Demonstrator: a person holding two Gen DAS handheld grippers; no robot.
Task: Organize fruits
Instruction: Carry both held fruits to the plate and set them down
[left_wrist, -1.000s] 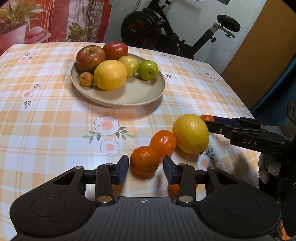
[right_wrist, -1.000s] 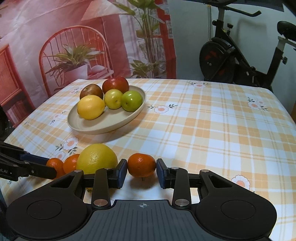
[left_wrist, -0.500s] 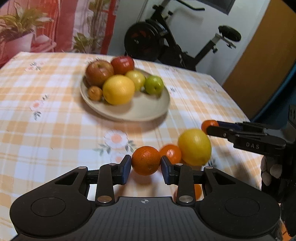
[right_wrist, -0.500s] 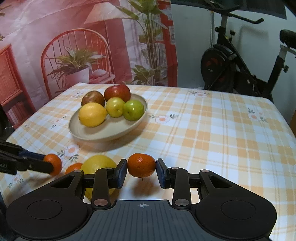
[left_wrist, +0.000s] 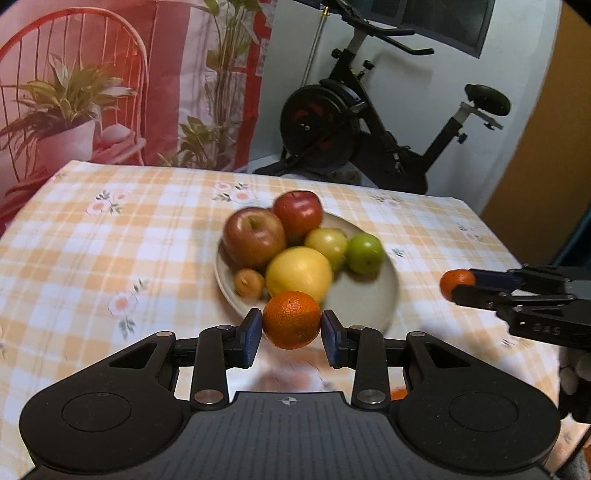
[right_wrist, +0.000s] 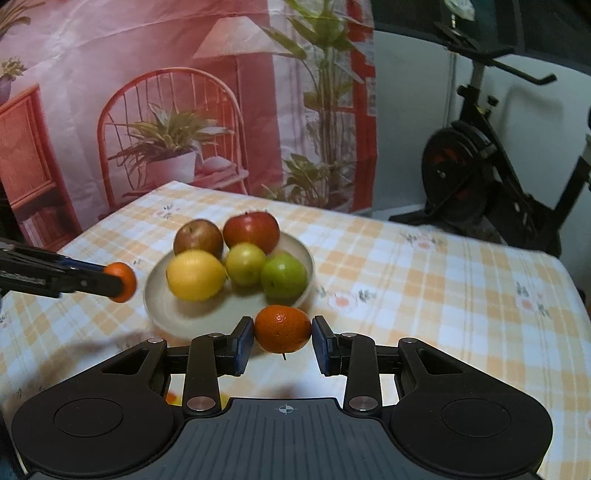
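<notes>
Tablecloth (left_wrist: 92, 258) in orange-and-white check with small flowers covers the whole table, and beyond its far edge stand an exercise bike (left_wrist: 369, 140) and a printed backdrop (right_wrist: 184, 110) of a chair and potted plants. Toward the far middle of the cloth sits the plate (left_wrist: 369, 295), cream-coloured and shallow, already carrying two red apples (left_wrist: 255, 236), a lemon (left_wrist: 299, 275), a yellow-green fruit, a green fruit (left_wrist: 364, 253) and one small brown fruit (too blurred to name). Nearer the viewer, the left gripper (left_wrist: 291, 334) has its blue pads pressed on both sides of a mandarin (left_wrist: 291, 319), held clear of the cloth just short of the plate's near rim, with the lemon directly behind it. The right gripper (right_wrist: 283, 341) is likewise clamped on a second mandarin (right_wrist: 283, 328), a short stalk hanging beneath it, and it too hangs just before the near rim. What the placement probably turns on is this: the bare patch of plate lies straight ahead of and below both sets of jaws, on the near right side, so both hands are about equally near and would be aiming for the same small gap. The mandarins are nearly round, so their orientation should hardly matter.
</notes>
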